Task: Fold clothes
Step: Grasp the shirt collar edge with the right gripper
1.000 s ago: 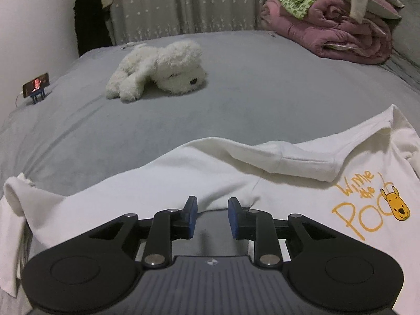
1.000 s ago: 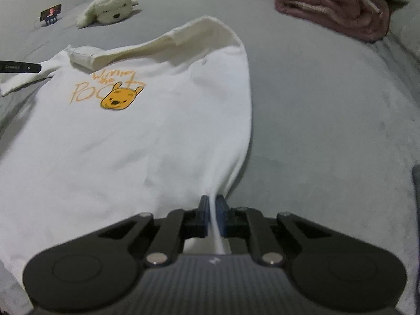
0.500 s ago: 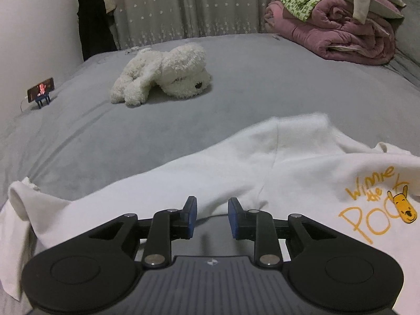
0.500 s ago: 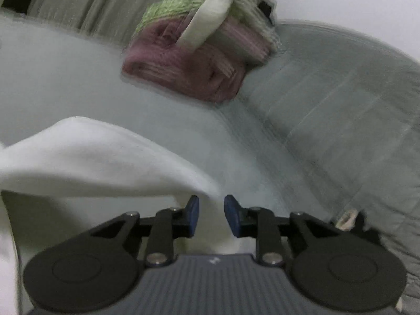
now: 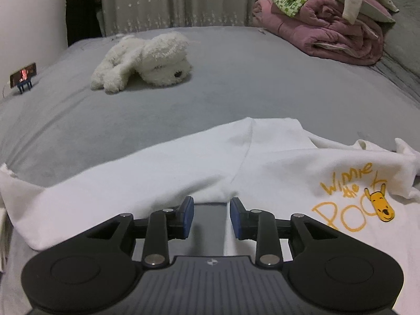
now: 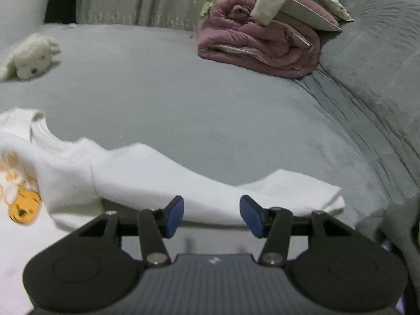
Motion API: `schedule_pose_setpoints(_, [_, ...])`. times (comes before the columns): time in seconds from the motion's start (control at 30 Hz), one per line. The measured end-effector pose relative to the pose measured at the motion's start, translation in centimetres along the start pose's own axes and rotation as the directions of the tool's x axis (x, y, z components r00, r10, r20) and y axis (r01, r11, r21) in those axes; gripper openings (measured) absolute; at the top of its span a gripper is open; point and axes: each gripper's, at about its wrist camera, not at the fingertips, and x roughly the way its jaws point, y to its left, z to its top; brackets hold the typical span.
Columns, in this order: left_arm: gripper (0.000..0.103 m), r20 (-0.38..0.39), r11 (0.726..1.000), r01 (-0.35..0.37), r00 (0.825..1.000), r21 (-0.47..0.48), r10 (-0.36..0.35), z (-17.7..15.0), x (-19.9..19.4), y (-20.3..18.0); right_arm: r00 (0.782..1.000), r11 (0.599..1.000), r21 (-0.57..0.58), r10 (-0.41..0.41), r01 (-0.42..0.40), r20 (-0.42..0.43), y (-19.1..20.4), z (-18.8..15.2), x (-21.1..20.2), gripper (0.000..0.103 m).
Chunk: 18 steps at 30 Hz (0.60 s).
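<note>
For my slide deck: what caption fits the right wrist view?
Open right claw poised over a sleeve of the white shirt spread on the grey bed.

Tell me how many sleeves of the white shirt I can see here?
2. One sleeve stretches away to the left in the left wrist view. The other sleeve lies beyond the open right tool in its view. Neither is folded in yet.

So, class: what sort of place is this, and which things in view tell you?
Most likely a bedroom. The white shirt lies on a wide grey bed, with a plush dog, a rolled pink quilt and a curtain behind.
</note>
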Motion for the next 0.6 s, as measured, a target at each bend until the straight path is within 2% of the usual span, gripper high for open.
schedule_pose_setpoints(0.13, [0.032, -0.033, 0.999, 0.039, 0.999, -0.029, -0.04, -0.3, 0.3, -0.4, 0.996, 0.996, 0.018, 0.086, -0.086, 0.027, 0.0, 0.5, -0.2, 0.05])
schedule_pose_setpoints(0.27, [0.033, -0.074, 1.0, 0.02, 0.997, -0.008, -0.02, -0.3, 0.8, -1.4, 0.99, 0.988, -0.089, 0.13, -0.124, 0.06, 2.6, 1.4, -0.5, 0.054])
schedule_pose_setpoints(0.37, [0.034, -0.088, 0.999, 0.034, 0.995, -0.013, -0.035, -0.2, 1.0, -1.4, 0.982, 0.971, -0.179, 0.173, -0.157, 0.079, 5.3, 3.3, -0.1, 0.057])
schedule_pose_setpoints(0.43, [0.034, -0.1, 0.999, 0.038, 0.994, -0.023, -0.041, -0.2, 1.2, -1.2, 0.975, 0.956, -0.214, 0.216, -0.202, 0.045, 6.3, 4.2, 1.1, 0.055])
schedule_pose_setpoints(0.53, [0.034, -0.115, 0.999, 0.036, 0.993, -0.038, -0.04, -0.2, 1.4, -0.6, 0.961, 0.93, -0.246, 0.275, -0.273, -0.026, 7.1, 5.1, 3.3, 0.047])
schedule_pose_setpoints(0.6, [0.035, -0.125, 0.998, 0.034, 0.991, -0.047, -0.04, -0.1, 1.6, -0.2, 0.947, 0.91, -0.264, 0.312, -0.32, -0.074, 7.7, 5.7, 4.8, 0.047])
